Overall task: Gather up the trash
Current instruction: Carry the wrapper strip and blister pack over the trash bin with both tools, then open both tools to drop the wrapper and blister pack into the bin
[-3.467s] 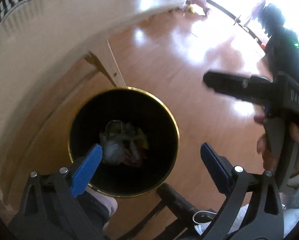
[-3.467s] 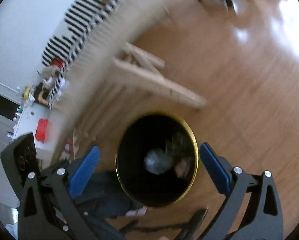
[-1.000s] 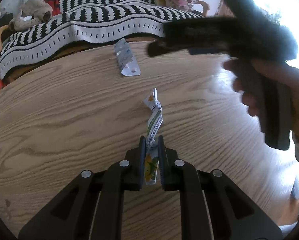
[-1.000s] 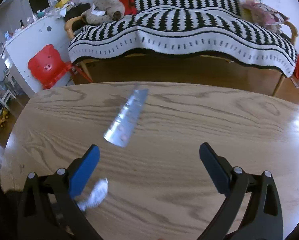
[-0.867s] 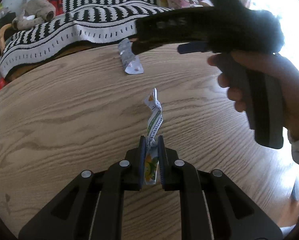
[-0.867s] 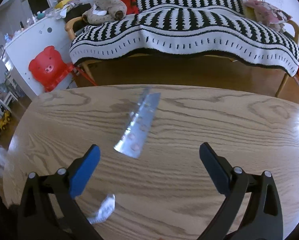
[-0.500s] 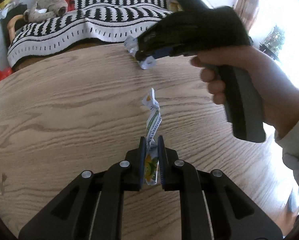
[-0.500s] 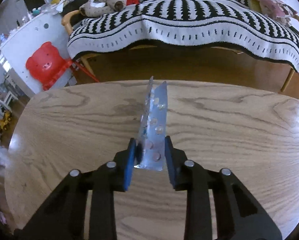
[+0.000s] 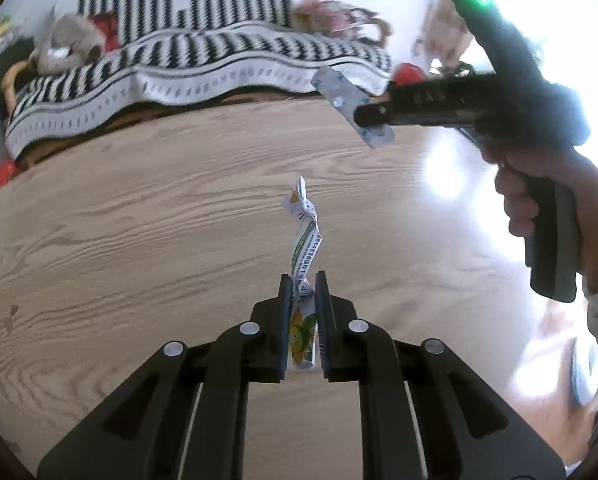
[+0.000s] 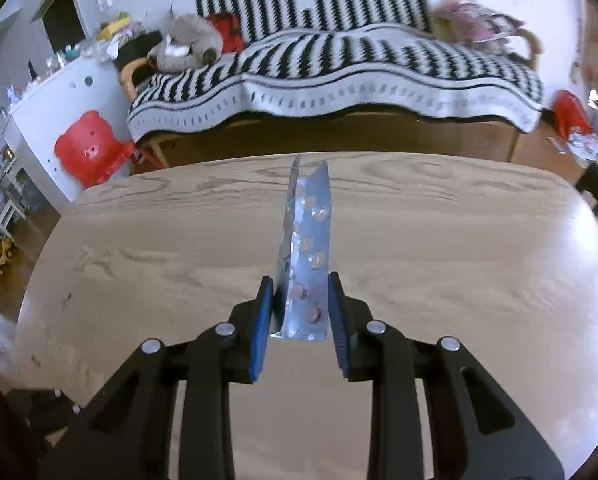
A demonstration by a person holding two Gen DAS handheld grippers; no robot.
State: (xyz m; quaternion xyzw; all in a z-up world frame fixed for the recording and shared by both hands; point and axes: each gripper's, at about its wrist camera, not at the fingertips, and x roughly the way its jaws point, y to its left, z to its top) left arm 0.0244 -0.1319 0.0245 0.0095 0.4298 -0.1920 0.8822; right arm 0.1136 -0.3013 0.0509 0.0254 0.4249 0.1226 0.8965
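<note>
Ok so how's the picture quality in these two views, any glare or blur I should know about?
Left wrist view: window glare blows out the upper right and puts a bright patch on the table; the sofa is motion-smeared, the wrapper sharp. Right wrist view: even light, mild sheen on the table's right side, background slightly blurred, blister pack crisp. Both show fisheye bending and dark corners.

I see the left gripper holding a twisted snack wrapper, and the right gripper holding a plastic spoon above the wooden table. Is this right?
Not quite. The right gripper holds a silver blister pack of pills, not a spoon; the right wrist view shows it. The left gripper does hold the twisted wrapper above the wooden table.
</note>
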